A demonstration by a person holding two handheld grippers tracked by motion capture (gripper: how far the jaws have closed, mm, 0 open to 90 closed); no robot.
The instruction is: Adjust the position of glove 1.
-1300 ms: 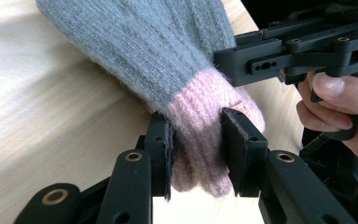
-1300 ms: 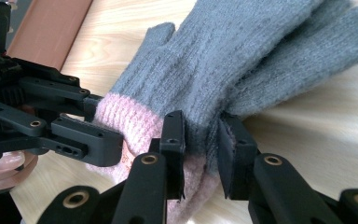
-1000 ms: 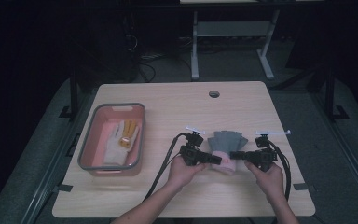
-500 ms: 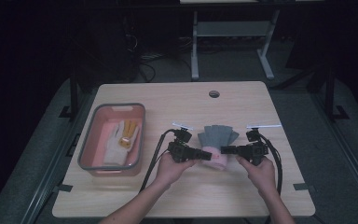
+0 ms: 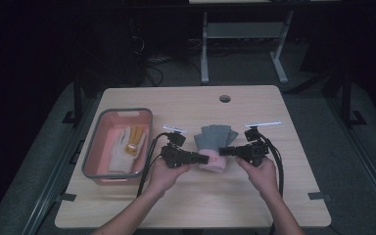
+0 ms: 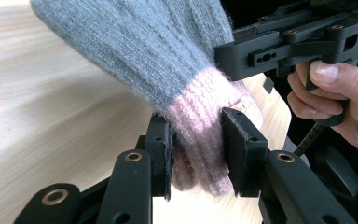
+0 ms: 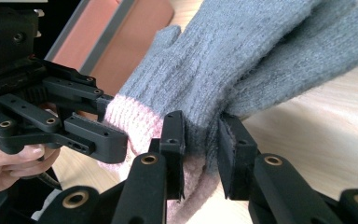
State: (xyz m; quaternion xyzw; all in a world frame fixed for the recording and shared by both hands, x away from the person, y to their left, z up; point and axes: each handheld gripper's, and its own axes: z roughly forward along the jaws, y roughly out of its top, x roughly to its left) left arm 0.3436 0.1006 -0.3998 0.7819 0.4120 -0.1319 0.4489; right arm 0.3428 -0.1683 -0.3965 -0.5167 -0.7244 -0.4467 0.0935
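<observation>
Risk of slippage: left gripper clamped on pink cuff of grey glove, right gripper pinched on knit where cuff meets grey, both bites shallow on soft stretchy wool, so uneven pull likely to drag cuff free or distort it, with fuzzy fibres liable to snag on jaw pads. Glove at near-centre of wooden table, between both grippers, fingers fanned toward far side. Pink tray with pale glove and yellow glove just left of left hand, cables trailing near; nothing obstructing between grippers.
</observation>
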